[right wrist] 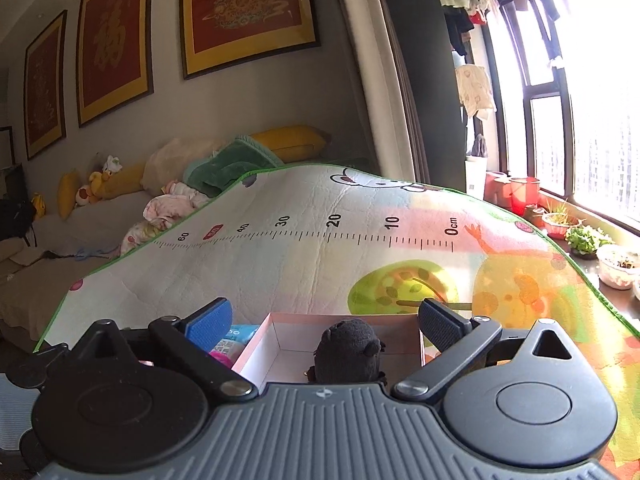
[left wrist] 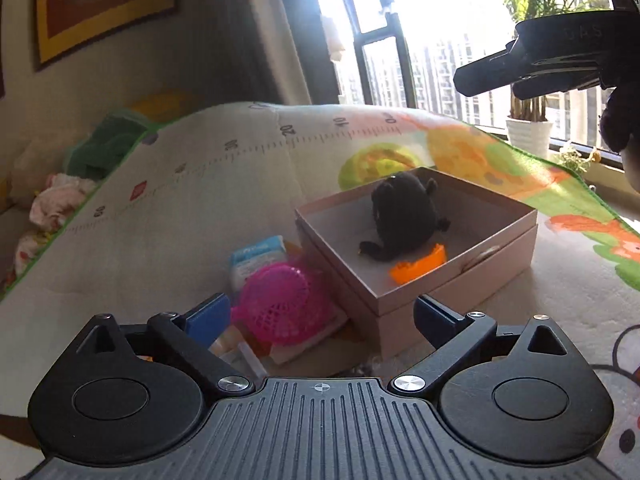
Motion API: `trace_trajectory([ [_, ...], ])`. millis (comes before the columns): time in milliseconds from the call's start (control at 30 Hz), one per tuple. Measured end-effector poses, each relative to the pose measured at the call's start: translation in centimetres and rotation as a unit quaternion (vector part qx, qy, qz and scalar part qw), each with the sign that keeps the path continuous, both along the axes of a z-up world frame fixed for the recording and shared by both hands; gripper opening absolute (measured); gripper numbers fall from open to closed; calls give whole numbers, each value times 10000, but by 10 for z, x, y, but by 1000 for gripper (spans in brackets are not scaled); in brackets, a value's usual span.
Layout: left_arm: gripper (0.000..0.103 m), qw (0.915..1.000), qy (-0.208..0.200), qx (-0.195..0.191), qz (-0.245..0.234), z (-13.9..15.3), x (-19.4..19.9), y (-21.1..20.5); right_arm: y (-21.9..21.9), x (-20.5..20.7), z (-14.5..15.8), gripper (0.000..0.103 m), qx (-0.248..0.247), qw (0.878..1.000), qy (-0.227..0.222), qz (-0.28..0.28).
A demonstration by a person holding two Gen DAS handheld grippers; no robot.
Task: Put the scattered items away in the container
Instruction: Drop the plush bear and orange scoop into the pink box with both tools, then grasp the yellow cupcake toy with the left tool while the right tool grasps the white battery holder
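Note:
A pink cardboard box [left wrist: 460, 280] stands open on the play mat. Inside it sit a black plush toy [left wrist: 404, 216] and an orange plastic piece [left wrist: 420, 266]. Left of the box lie a pink mesh basket toy [left wrist: 280, 304] and a blue-and-white packet [left wrist: 256, 260]. My left gripper [left wrist: 320, 316] is open, its blue pads wide apart, low before the box's near corner with nothing between them. My right gripper [right wrist: 324, 322] hangs open above the box [right wrist: 264, 356], the plush toy [right wrist: 348, 354] below it; it appears in the left wrist view as a right gripper [left wrist: 532, 64] at upper right.
The play mat [right wrist: 320, 240] carries a printed ruler and cartoon pictures. A sofa [right wrist: 120, 200] with cushions, cloths and soft toys lies beyond its left edge. Potted plants [right wrist: 584, 240] line the window sill on the right. A flat white item [left wrist: 308, 340] lies under the basket toy.

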State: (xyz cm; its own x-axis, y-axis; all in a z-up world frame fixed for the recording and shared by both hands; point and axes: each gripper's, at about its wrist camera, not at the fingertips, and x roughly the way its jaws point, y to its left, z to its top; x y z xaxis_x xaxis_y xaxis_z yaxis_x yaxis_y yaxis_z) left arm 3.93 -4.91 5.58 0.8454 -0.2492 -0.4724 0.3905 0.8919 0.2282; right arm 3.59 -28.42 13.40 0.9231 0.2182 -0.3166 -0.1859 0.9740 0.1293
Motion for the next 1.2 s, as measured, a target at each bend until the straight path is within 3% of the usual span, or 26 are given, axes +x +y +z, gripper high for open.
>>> trace_trajectory([
  [100, 101, 9982, 24, 199, 569, -4, -12, 44, 22, -15, -14, 102, -538, 9982, -127, 225],
  [233, 103, 9899, 15, 155, 1406, 2, -20, 109, 66, -34, -36, 103, -1316, 9876, -278, 807],
  [367, 103, 9808, 387, 171, 1904, -12, -10, 154, 111, -44, -57, 103, -1481, 9771, -140, 1521],
  [467, 103, 9798, 650, -92, 1888, -25, -4, 171, 145, -45, -75, 100, -1688, 9694, 5, 1784],
  [500, 103, 9803, 727, -184, 1829, -28, -1, 173, 157, -43, -80, 89, -1755, 9666, 133, 1865],
  [600, 103, 9813, 841, -452, 1671, -35, 5, 174, 182, -30, -94, 73, -1716, 9626, 608, 2006],
  [767, 103, 9852, 770, -556, 1428, -34, 1, 175, 214, -4, -108, 75, -1585, 9637, 1001, 1903],
  [900, 103, 9842, 751, -644, 1467, -25, -9, 190, 233, 28, -108, 98, -1236, 9686, 1326, 1701],
  [933, 103, 9842, 750, -656, 1461, -24, -12, 193, 238, 34, -108, 99, -1156, 9686, 1404, 1693],
  [1133, 103, 9827, 859, -579, 1533, -27, -15, 199, 264, 72, -126, 99, -1148, 9635, 1976, 1394],
  [1200, 103, 9829, 808, -534, 1569, -27, -14, 197, 269, 75, -130, 86, -1359, 9602, 1972, 1440],
])
